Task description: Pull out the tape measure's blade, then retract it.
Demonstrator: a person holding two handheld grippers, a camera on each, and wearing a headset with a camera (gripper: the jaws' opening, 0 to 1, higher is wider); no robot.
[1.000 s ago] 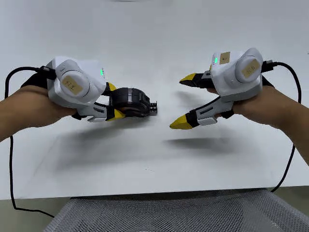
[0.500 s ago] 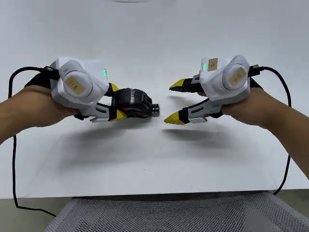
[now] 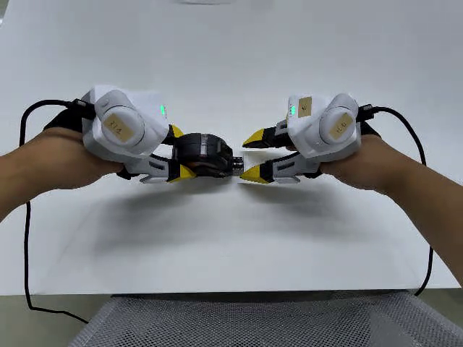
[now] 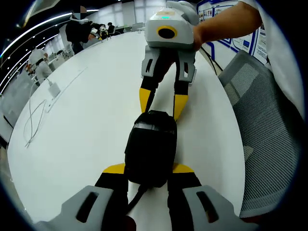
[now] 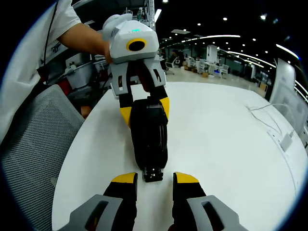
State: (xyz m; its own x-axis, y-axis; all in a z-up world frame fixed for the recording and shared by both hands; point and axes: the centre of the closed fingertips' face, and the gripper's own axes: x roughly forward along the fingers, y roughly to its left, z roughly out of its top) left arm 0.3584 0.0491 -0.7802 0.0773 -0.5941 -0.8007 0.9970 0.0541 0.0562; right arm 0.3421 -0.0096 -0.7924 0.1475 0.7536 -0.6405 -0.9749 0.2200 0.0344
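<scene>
Left tongs (image 4: 148,168) clenched on the black tape measure (image 4: 150,147), one jaw on each flat side of the case. The case is held low over the bench (image 3: 231,65), blade mouth facing the other hand; whether it touches the top cannot be told. Right tongs (image 5: 155,179) released, jaws parted, and the blade's hook (image 5: 153,173) now sits in the gap between their yellow tips, clear on both sides. That is the change: a second ago the right tongs hung well apart from the case, half a second ago near it, and now they bracket the hook. The left grip has not altered. Blade not drawn out yet. Judgement: approach finished, pull not begun; next comes a pinch on the hook, then a straight draw away from the case. Beyond, white bench top.
</scene>
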